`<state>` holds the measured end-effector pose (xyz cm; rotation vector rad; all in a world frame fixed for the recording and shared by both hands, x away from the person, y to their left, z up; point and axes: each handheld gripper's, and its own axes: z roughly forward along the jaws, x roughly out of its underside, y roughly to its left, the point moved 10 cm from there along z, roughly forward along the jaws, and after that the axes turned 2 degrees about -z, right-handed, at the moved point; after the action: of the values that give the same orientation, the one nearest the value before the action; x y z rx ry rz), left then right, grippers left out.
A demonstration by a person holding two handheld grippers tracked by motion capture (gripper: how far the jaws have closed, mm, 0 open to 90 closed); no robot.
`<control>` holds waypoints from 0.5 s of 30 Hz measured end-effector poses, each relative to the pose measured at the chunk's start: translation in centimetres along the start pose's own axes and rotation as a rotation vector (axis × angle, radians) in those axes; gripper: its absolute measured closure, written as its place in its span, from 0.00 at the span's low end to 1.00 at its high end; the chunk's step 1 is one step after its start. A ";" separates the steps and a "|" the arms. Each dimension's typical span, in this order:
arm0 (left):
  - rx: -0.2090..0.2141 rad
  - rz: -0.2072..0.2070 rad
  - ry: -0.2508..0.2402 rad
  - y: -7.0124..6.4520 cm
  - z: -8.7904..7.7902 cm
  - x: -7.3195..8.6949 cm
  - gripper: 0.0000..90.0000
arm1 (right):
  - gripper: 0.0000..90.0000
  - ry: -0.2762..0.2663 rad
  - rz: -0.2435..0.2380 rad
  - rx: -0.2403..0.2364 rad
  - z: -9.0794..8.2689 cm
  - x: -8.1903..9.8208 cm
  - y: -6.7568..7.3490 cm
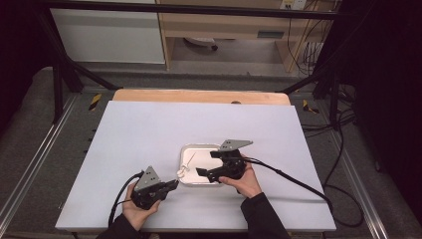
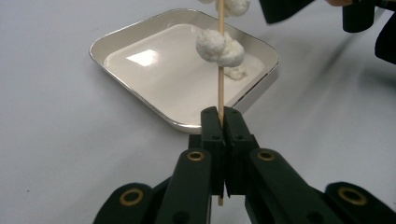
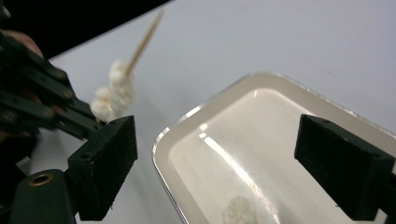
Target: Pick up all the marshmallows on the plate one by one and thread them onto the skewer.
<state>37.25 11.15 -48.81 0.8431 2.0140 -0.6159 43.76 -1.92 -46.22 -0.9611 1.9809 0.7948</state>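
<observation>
The left gripper [image 2: 222, 122] is pinching the skewer [image 2: 221, 88] of white lumps [image 2: 219, 45] above the tray [image 2: 116, 39]; the right gripper [image 3: 215, 158], jaws wide and empty, is hovering over the tray beside it.

A lab recording station, not a home

A white-covered table [image 1: 149, 129] is standing inside a black metal frame [image 1: 64, 69], with grey padded flooring [image 1: 30, 129] and metal rails [image 1: 35, 159] running along its sides. Yellow-and-black hazard tape [image 1: 94, 101] is marking the floor by the frame's feet. Loose cables [image 1: 338, 149] are trailing past the table's right edge, and a plain wooden shelf unit [image 1: 224, 30] with a power outlet [image 1: 292, 4] is standing behind.
</observation>
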 end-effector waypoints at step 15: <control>0.006 -0.003 0.014 0.0 0.0 0.2 0.99 | 0.56 0.218 -0.096 0.101 1.5 4.6 -1.8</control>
<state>37.20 11.23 -49.03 0.8507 2.0269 -0.6193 43.90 -3.25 -51.21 -1.1126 2.1195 0.5501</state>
